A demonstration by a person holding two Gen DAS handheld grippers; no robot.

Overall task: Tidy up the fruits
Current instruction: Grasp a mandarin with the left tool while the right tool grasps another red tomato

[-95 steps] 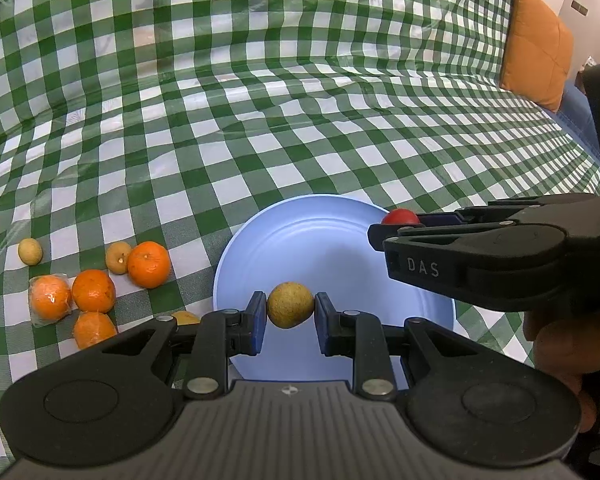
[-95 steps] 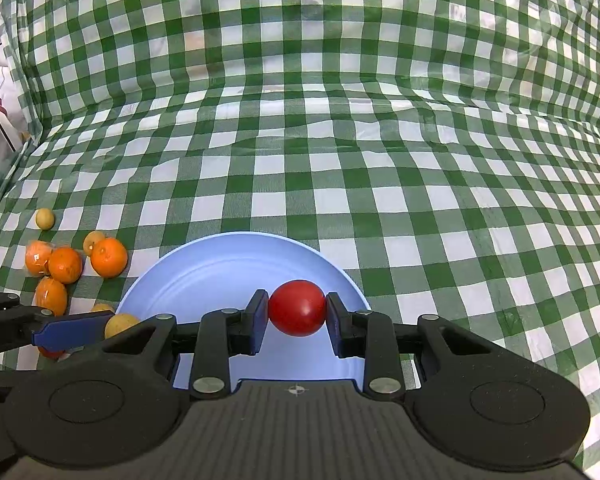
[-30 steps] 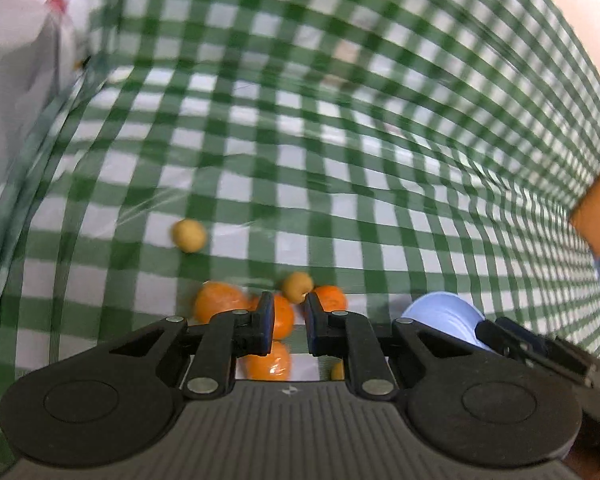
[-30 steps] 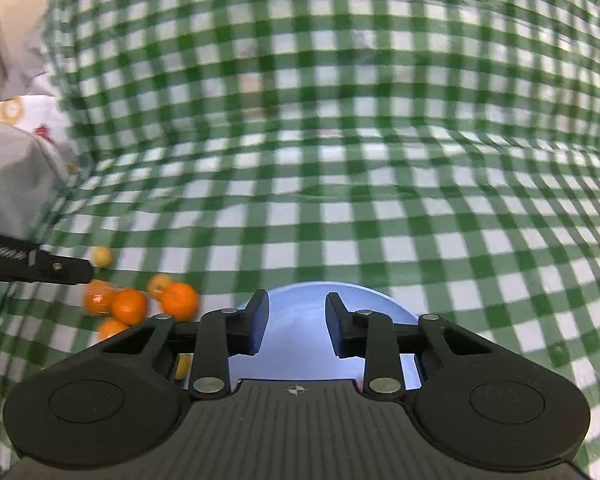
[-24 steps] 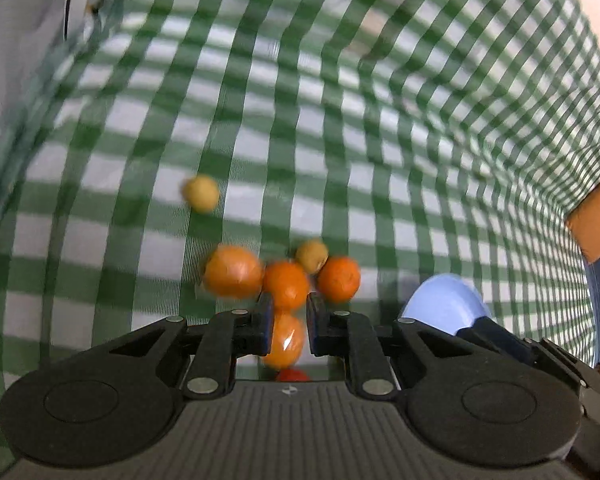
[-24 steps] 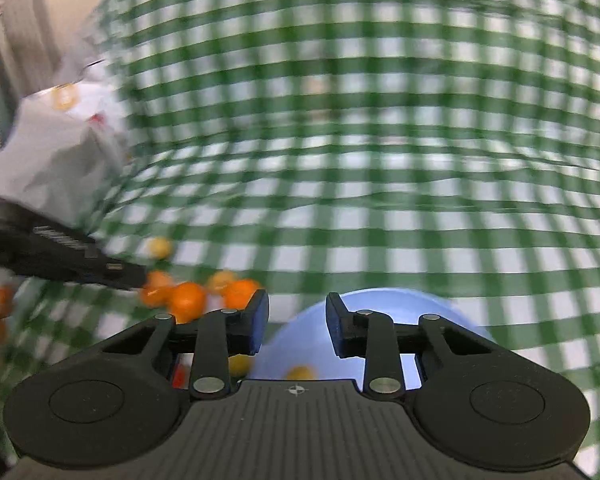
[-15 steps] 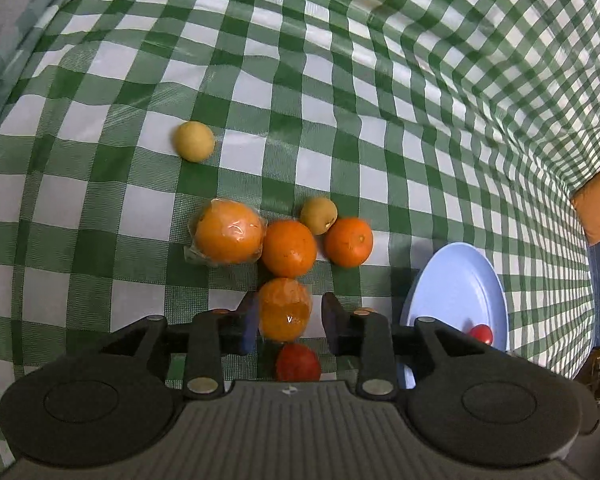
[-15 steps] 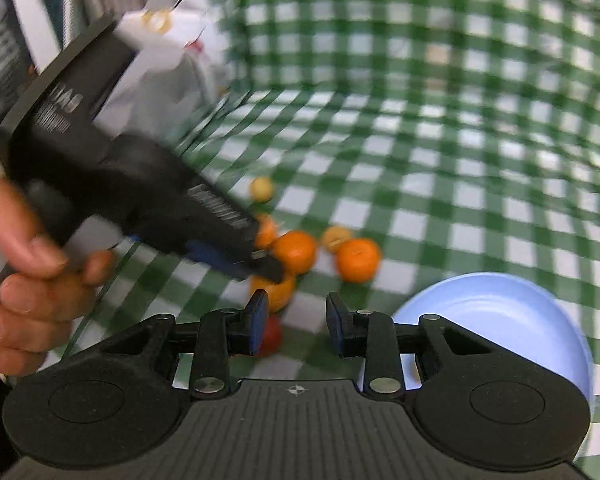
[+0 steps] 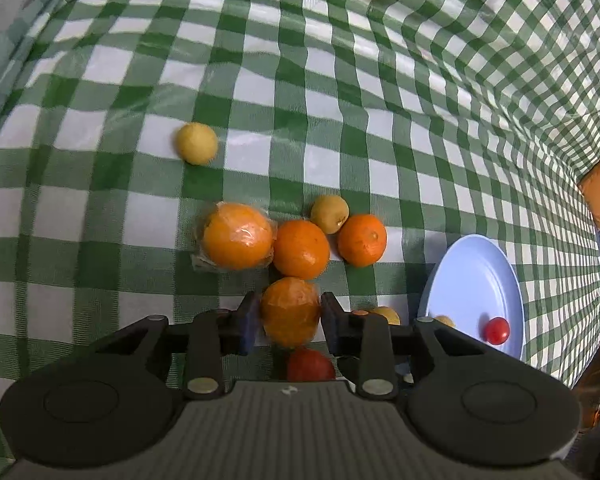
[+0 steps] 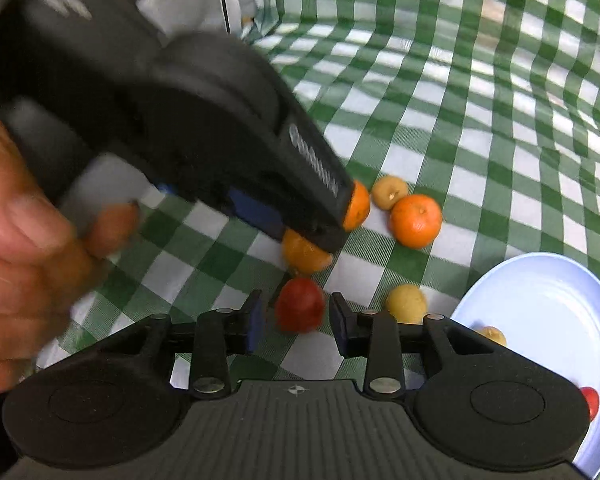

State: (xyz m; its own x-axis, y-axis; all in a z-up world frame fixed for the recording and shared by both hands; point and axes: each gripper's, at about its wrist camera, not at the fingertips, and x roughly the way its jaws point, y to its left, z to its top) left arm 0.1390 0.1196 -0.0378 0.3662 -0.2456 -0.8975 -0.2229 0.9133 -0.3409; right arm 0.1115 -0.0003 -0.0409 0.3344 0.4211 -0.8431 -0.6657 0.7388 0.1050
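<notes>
The left tongs (image 9: 290,316) point steeply down over a cluster of fruit on the counter (image 9: 260,80), which is covered in a green-and-white checked cloth. An orange (image 9: 290,311) sits between the two pads, which stand right at its sides; the jaws are closing, though whether they already press on it cannot be told for sure. Just beyond it lie another orange (image 9: 301,249), a plastic-wrapped orange (image 9: 238,241) touching that one on the left, and a third bare orange (image 9: 362,240) on the right. A small yellowish fruit (image 9: 329,208) is tucked behind these — a second one (image 9: 196,143) sits well apart, farther out on the cloth.

The right tongs (image 10: 296,322) are released and opening, with a red tomato (image 10: 300,310) resting on the cloth between the pads, gaps showing on both sides. A small yellow fruit (image 10: 406,303) lies just to its right. The blue plate (image 10: 540,300) sits farther right, holding a small yellow fruit and a cherry tomato (image 9: 497,331). A hand (image 10: 24,240) grips the left tool's handle.
</notes>
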